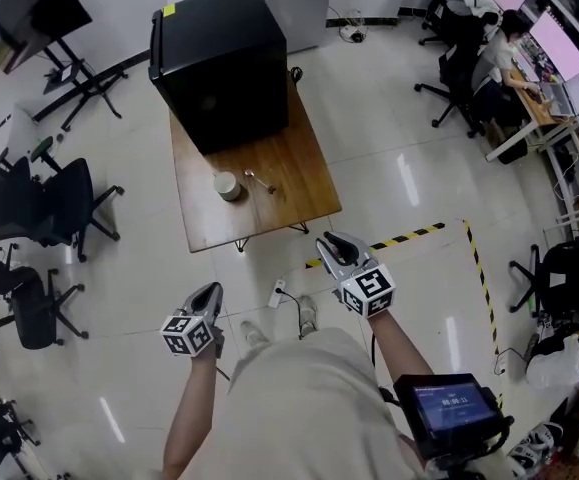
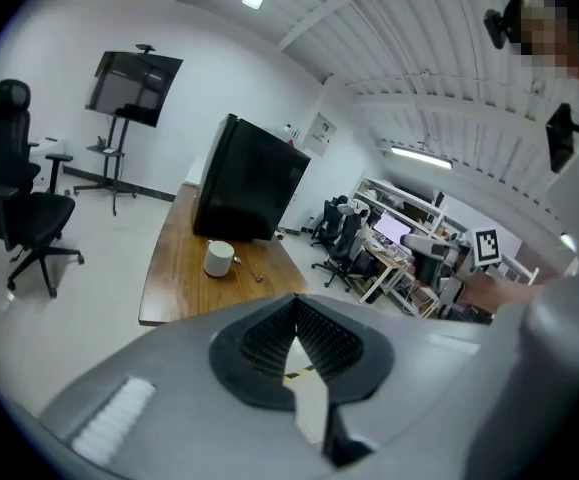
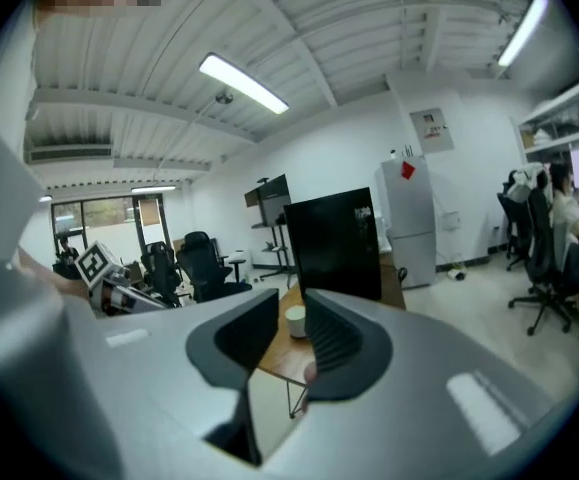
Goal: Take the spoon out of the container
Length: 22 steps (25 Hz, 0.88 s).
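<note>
The spoon (image 1: 259, 180) already lies on the surface (image 1: 269, 218) just beside the container (image 1: 228, 185). Well back from the container, the left gripper (image 1: 209, 292) has its jaws clenched on nothing. The right gripper (image 1: 335, 244) has its jaws parted and empty. I'd judge no lift remains.

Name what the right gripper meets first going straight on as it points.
Likely the small white cup on the brown wooden table, framed between the right gripper's open jaws; depth is unclear, the table edge may come first.

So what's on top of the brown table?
A big black box, a white cup and a spoon lying beside the cup. The box covers the far end of the table. What is inside the cup is too small to tell.
</note>
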{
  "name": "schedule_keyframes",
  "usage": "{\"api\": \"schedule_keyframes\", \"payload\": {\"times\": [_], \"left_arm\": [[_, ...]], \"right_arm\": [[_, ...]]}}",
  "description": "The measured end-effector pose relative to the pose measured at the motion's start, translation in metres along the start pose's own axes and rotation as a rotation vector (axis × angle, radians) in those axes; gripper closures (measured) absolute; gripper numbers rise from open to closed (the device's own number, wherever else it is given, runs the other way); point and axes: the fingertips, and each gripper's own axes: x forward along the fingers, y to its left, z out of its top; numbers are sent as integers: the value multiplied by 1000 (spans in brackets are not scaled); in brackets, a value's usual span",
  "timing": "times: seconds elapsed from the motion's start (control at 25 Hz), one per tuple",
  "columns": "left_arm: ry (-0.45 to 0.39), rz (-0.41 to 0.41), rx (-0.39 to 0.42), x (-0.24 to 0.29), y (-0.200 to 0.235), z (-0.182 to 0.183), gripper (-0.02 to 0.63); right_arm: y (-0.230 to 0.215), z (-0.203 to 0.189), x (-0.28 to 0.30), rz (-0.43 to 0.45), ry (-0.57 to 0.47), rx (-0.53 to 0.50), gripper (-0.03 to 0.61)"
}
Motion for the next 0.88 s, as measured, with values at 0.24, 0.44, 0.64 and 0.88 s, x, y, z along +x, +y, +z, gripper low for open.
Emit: {"api": "schedule_keyframes", "payload": {"times": [0.24, 0.44, 0.64, 0.88], "left_arm": [[20, 3, -57, -22, 23, -14, 614], [41, 12, -65, -27, 32, -27, 614], [45, 14, -57, -28, 42, -27, 614], [48, 7, -43, -23, 47, -22, 614]], "right_arm": [[35, -6, 27, 2, 70, -118, 509], [58, -9, 33, 66, 106, -140, 517], [67, -13, 45, 91, 132, -144, 522], [72, -17, 60, 95, 160, -161, 522]]}}
